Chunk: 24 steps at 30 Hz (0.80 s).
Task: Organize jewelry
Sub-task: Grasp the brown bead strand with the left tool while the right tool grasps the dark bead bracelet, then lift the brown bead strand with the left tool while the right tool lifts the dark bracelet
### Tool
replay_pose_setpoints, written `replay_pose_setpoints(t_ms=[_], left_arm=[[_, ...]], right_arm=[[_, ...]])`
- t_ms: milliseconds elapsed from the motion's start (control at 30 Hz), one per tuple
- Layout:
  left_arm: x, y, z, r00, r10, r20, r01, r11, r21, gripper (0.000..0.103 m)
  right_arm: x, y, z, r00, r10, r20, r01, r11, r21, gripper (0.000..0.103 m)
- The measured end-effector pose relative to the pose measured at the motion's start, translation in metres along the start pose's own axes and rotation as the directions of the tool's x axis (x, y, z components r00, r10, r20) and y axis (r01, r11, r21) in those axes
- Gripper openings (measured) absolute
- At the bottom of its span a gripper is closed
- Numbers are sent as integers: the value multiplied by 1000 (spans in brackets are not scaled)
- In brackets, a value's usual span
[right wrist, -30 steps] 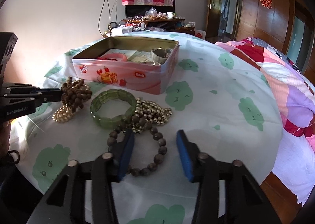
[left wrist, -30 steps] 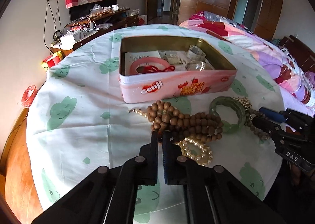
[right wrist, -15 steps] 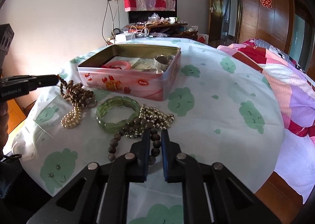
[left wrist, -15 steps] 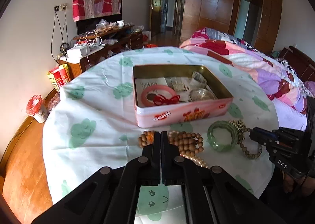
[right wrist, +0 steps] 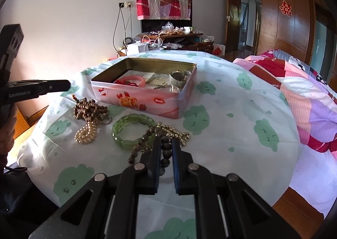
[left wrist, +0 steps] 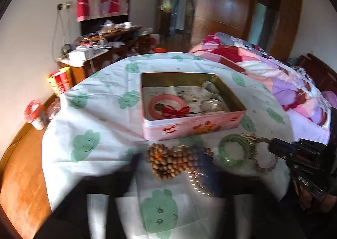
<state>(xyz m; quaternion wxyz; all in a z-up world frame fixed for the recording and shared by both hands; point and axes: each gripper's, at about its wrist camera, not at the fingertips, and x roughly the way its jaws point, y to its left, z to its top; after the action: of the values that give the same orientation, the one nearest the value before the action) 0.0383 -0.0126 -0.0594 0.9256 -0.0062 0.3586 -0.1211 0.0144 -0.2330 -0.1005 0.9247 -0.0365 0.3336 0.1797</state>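
An open pink tin (left wrist: 189, 127) (right wrist: 160, 100) sits mid-table with a pink bangle (left wrist: 166, 105) and silver pieces inside. In front lie brown wooden beads (left wrist: 170, 160) (right wrist: 88, 109), a pearl strand (right wrist: 85, 133), a green bangle (left wrist: 233, 152) (right wrist: 131, 129), a gold bead cluster (right wrist: 174, 131) and a dark bead bracelet (right wrist: 147, 146). My right gripper (right wrist: 166, 144) is shut on the dark bead bracelet. My left gripper (left wrist: 172, 163) is blurred and its fingers stand wide apart around the wooden beads; in the right wrist view it (right wrist: 63, 85) hovers above them.
The round table has a white cloth with green prints (right wrist: 242, 129). A bed with a pink quilt (right wrist: 305, 96) is on the right. A cluttered sideboard (right wrist: 168, 37) stands behind. A red-topped bin (left wrist: 34, 113) sits on the floor at the left.
My left gripper has opened from shut and rose higher. My right gripper stays closed on the dark bead bracelet and has lifted back slightly.
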Motion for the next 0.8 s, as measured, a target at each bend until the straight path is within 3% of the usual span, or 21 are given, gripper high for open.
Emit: replay_pose_setpoints(t_ms=[33, 467, 567, 633, 733, 767, 800], left_arm=[[-2, 2, -2, 1000, 5, 22, -4, 1000, -10, 89], [55, -2, -19, 986, -48, -159, 44, 999, -30, 89], [54, 2, -21, 987, -63, -150, 57, 997, -44, 87], [52, 3, -21, 987, -63, -150, 57, 997, -47, 72], [47, 3, -23, 987, -64, -149, 60, 998, -35, 62], [48, 3, -22, 985, -65, -160, 61, 998, -30, 21], [48, 4, -22, 982, -79, -170, 74, 997, -36, 19]], right_arm=[[0, 0, 0, 1000, 0, -1, 0, 1000, 1, 12], [5, -2, -4, 1000, 8, -23, -7, 1000, 14, 12], [5, -1, -4, 1000, 9, -26, -9, 1000, 14, 12], [5, -2, -4, 1000, 8, -25, -8, 1000, 14, 12], [5, -1, -4, 1000, 8, -24, -8, 1000, 13, 12], [5, -1, -4, 1000, 9, -24, -9, 1000, 13, 12], [5, -2, -4, 1000, 9, -23, -8, 1000, 13, 12]])
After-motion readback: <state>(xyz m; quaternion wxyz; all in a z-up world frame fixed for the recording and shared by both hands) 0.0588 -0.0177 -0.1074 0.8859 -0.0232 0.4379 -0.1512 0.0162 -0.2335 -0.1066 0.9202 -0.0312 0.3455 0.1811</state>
